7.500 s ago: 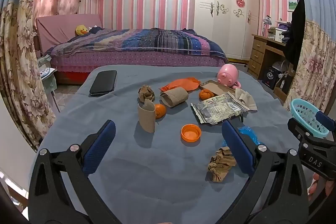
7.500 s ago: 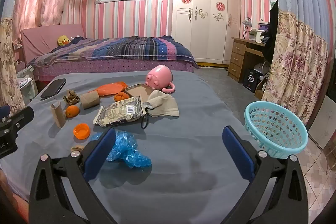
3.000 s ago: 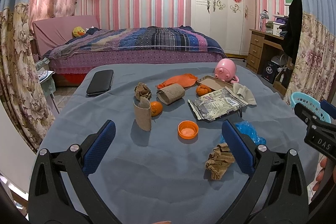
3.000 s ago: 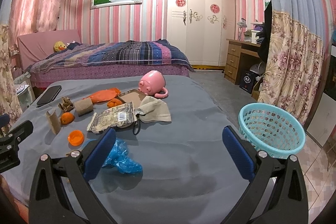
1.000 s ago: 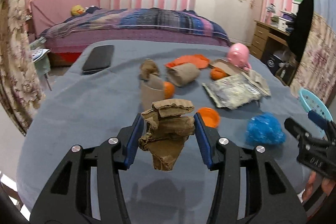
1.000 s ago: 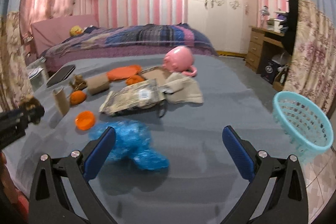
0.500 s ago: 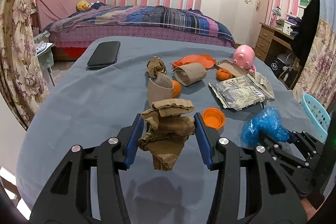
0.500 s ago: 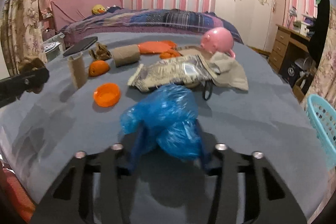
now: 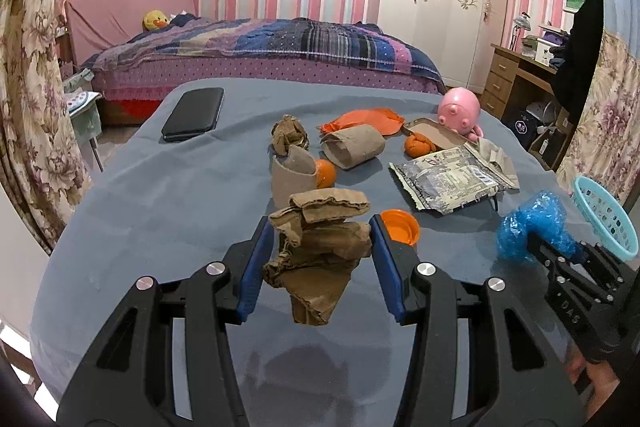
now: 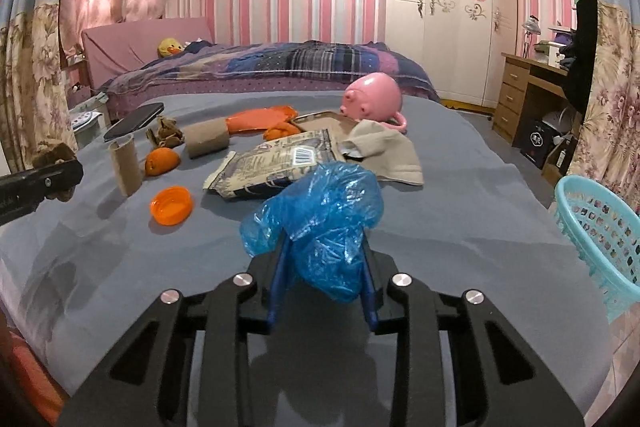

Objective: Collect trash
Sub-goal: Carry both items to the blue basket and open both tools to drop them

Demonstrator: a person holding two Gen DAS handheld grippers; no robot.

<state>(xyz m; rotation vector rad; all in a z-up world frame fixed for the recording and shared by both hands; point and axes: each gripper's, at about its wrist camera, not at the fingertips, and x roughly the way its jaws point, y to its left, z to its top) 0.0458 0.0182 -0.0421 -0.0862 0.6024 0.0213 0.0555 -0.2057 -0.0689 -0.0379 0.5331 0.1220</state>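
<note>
1. Cardboard wad: crumpled brown, clamped between the blue pads of the left gripper, held above the grey table; long axis roughly upright, flat folded end on top, ragged point hanging down below the pads.
2. Left gripper closed partway on the wad, pads pressing both its sides; in the right wrist view only a dark finger with a brown scrap at its tip shows at the left edge.
3. Blue bag: crinkled plastic, pinched low in the right gripper, bulging up and forward past the fingertips; no clear long axis, looser lobe drooping to the left.
4. Right gripper nearly shut, pads close together with the bag squeezed between them.
5. Basket: teal, just off the table's right edge, open side up.
6. On the table: orange cap just beyond the left gripper's right pad, upright tube with a mandarin touching it, second tube on its side, foil wrapper, pink mug, black phone well apart at the far left.
</note>
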